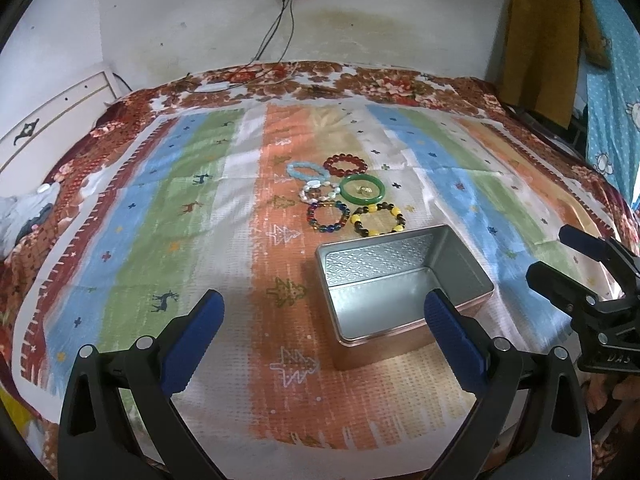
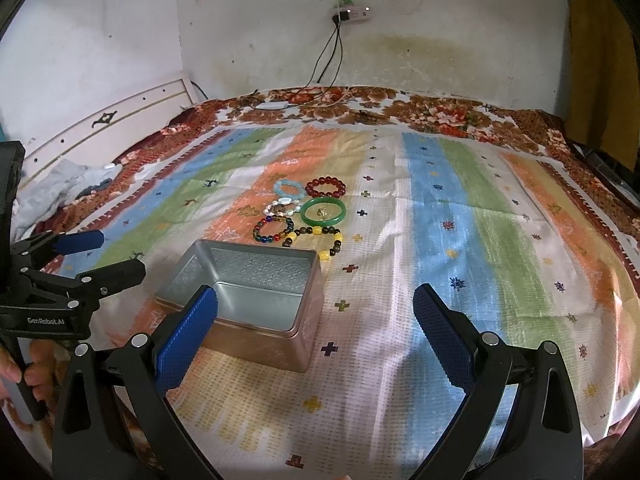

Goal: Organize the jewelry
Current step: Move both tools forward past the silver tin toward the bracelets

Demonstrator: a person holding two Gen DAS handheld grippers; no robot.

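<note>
An open, empty metal tin [image 1: 404, 284] [image 2: 244, 292] stands on the striped cloth. Beyond it lie several bracelets: a red bead one [image 1: 345, 165] [image 2: 325, 188], a light blue one [image 1: 307, 171] [image 2: 287, 188], a white pearl one [image 1: 318, 193] [image 2: 283, 208], a green bangle [image 1: 363, 191] [image 2: 323, 211] with a small gold charm inside it, a multicolour bead one [image 1: 329, 216] [image 2: 273, 230], and a yellow and brown one [image 1: 379, 220] [image 2: 320, 240]. My left gripper [image 1: 324, 332] [image 2: 100, 256] is open and empty, near the tin's left. My right gripper [image 2: 316, 328] [image 1: 560, 260] is open and empty, right of the tin.
The cloth [image 2: 440, 240] covers a bed with a flowered sheet [image 1: 360, 84] under it. A white headboard [image 2: 100, 132] and crumpled clothes [image 2: 60, 188] are at the left. Cables hang from a wall socket strip [image 2: 352, 14] onto the bed's far edge.
</note>
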